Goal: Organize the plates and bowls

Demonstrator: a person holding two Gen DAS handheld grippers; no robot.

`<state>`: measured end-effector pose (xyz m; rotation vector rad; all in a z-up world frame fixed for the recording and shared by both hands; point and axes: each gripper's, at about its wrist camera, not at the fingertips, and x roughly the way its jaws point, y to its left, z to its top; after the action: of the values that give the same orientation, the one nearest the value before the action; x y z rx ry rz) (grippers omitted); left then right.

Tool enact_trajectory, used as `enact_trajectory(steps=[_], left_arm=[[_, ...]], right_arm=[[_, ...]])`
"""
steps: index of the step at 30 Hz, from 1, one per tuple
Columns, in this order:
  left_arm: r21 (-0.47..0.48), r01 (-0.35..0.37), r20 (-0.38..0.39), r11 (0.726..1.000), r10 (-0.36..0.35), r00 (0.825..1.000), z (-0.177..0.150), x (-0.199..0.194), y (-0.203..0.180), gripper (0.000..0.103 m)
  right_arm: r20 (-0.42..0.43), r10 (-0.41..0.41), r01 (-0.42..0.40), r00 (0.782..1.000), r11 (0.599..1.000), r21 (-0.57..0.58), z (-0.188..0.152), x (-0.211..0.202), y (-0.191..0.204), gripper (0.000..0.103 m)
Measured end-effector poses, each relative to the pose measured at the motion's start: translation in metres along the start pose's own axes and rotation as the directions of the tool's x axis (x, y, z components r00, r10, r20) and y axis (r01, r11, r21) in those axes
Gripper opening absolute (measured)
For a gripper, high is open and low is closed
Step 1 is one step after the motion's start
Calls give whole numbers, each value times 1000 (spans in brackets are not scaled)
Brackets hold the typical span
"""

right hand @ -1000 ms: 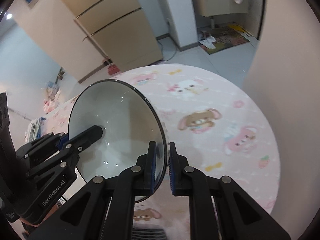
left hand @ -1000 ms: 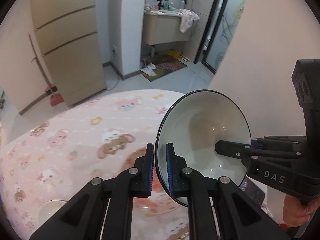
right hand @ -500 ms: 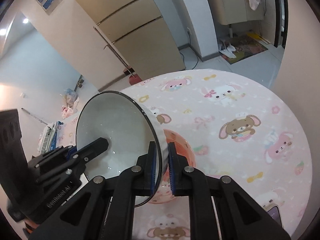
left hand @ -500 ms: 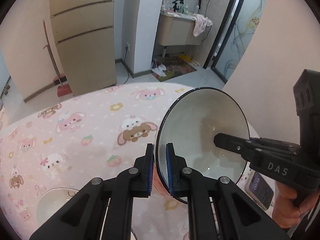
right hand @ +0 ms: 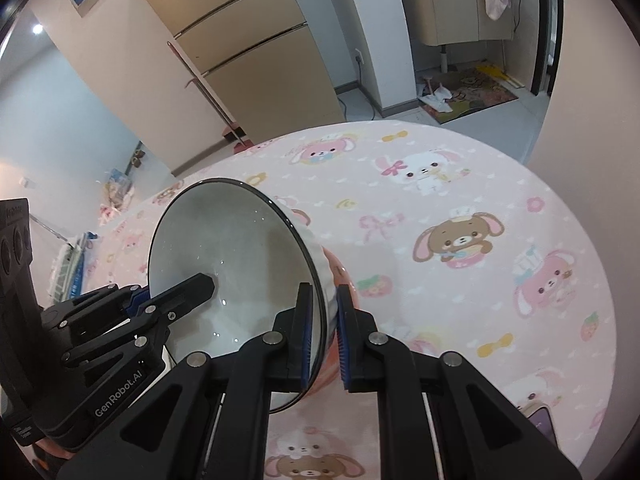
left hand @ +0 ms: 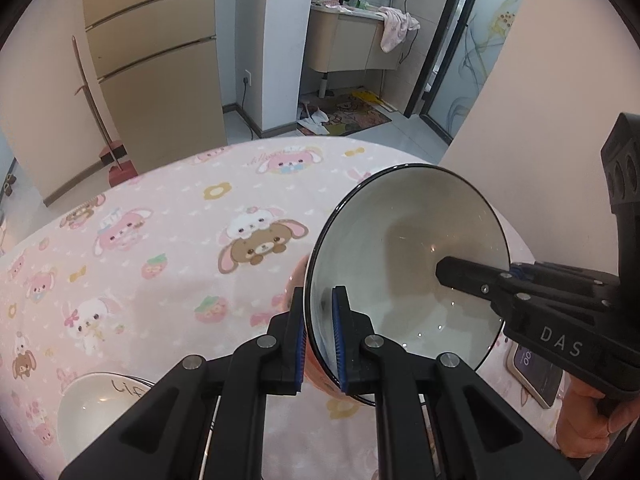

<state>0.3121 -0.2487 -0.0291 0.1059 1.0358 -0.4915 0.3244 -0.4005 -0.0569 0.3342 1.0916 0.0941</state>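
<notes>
Above the table (left hand: 168, 248), two tongs (left hand: 320, 336) (right hand: 324, 336) clamp one bowl (left hand: 404, 252).

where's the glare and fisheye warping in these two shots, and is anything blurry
Left wrist view: small specular glints dot the inside of the bowl, a soft shadow crosses it, the table edge bows strongly, the corners go dark. Right wrist view: similar glints in the bowl, the fridge lines curve, a ceiling light flares at the upper left. Both look sharp.
</notes>
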Motion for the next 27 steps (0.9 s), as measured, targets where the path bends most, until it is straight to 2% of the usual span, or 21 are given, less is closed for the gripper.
enact_trajectory(steps=[7, 14, 20, 24, 26, 27], left_arm=[[33, -25, -27, 999, 26, 999, -5, 14, -8, 13], [39, -69, -77, 997, 71, 994, -6, 30, -6, 14], [59, -81, -53, 995, 84, 995, -8, 27, -8, 14], [2, -73, -28, 997, 73, 997, -10, 20, -5, 14], [-43, -64, 31, 997, 65, 997, -14, 3, -6, 14], [-32, -70, 70, 997, 72, 995, -15, -4, -8, 14]], right_arm=[[-28, 3, -3, 1000, 1000, 13, -5, 12, -11, 11], [3, -13, 13, 1000, 1000, -3, -6, 12, -10, 11], [101, -88, 94, 991, 993, -65, -13, 11, 2, 7], [155, -54, 61, 986, 997, -42, -21, 11, -4, 7], [173, -46, 51, 984, 998, -24, -24, 10, -7, 7], [174, -59, 62, 983, 998, -13, -24, 10, -7, 7]])
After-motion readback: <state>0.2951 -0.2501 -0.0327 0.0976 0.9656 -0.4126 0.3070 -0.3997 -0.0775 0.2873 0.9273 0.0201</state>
